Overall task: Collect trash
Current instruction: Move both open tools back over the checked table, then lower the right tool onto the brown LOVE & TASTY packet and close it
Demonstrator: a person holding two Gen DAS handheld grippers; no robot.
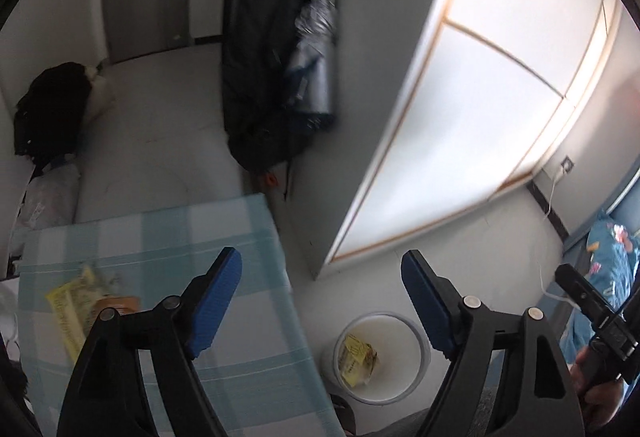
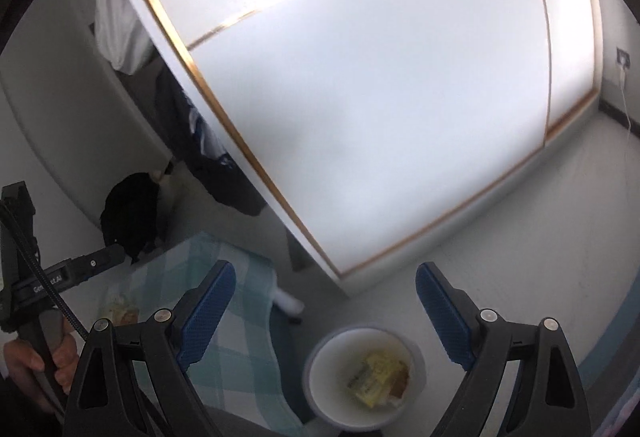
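1. Left wrist view: the left tool (image 1: 322, 301) hangs spread and empty. Yellow wrappers (image 1: 74, 307) lie on the checked tabletop (image 1: 240, 365), beyond and outside its left finger; the white bin (image 1: 378, 357), already holding a wrapper (image 1: 356, 359), stands on the floor between the fingers. Best next move, probably: swing left, lower squarely, pinch one wrapper flat.

2. Right wrist view: the right tool (image 2: 326, 305) is equally spread and empty above the bin (image 2: 320, 369). It should keep clear.
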